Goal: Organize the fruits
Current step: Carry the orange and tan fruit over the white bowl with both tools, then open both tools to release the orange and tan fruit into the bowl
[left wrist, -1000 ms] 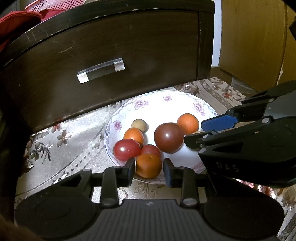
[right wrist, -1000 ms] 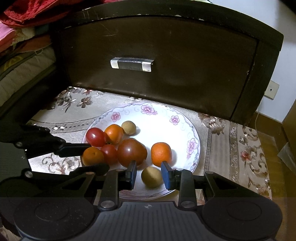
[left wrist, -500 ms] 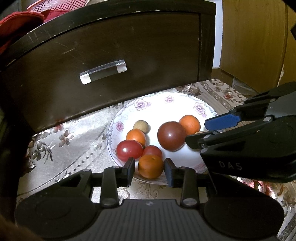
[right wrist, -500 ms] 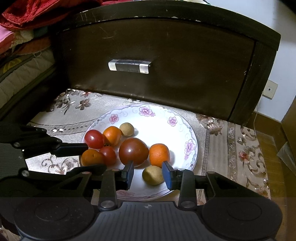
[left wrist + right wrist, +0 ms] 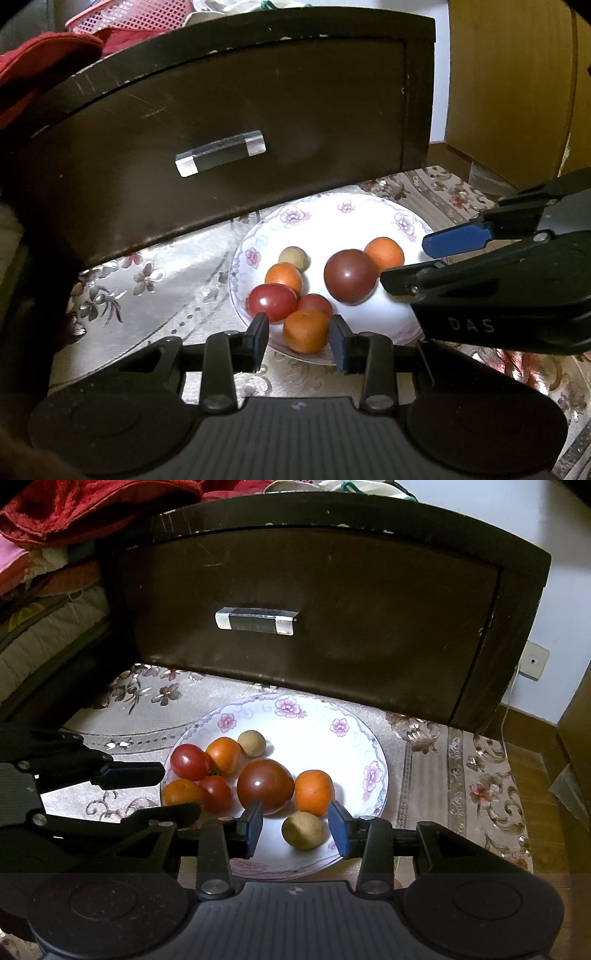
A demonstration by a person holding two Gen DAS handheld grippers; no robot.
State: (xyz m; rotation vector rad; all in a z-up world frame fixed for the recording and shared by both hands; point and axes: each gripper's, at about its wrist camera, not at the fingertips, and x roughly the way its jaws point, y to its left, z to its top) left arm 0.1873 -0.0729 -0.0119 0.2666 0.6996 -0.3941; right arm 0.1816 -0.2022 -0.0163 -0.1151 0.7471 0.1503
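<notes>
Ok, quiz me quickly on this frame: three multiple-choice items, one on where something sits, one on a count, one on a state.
1. The fruit framed between the fingers of the right hand-held gripper is:
A. the brownish-green fruit
B. the big dark tomato
C. a red tomato

2. How many fruits lie on the floral plate?
A. five
B. eight
C. ten

3. The left hand-held gripper is:
A. shut on the drawer handle
B. shut on a fruit
C. open around an orange fruit

Answers:
1 A: it lies near the plate's front rim, between the blue-padded fingers.
2 B: the right wrist view shows eight.
3 C: gaps show on both sides of the fruit.
</notes>
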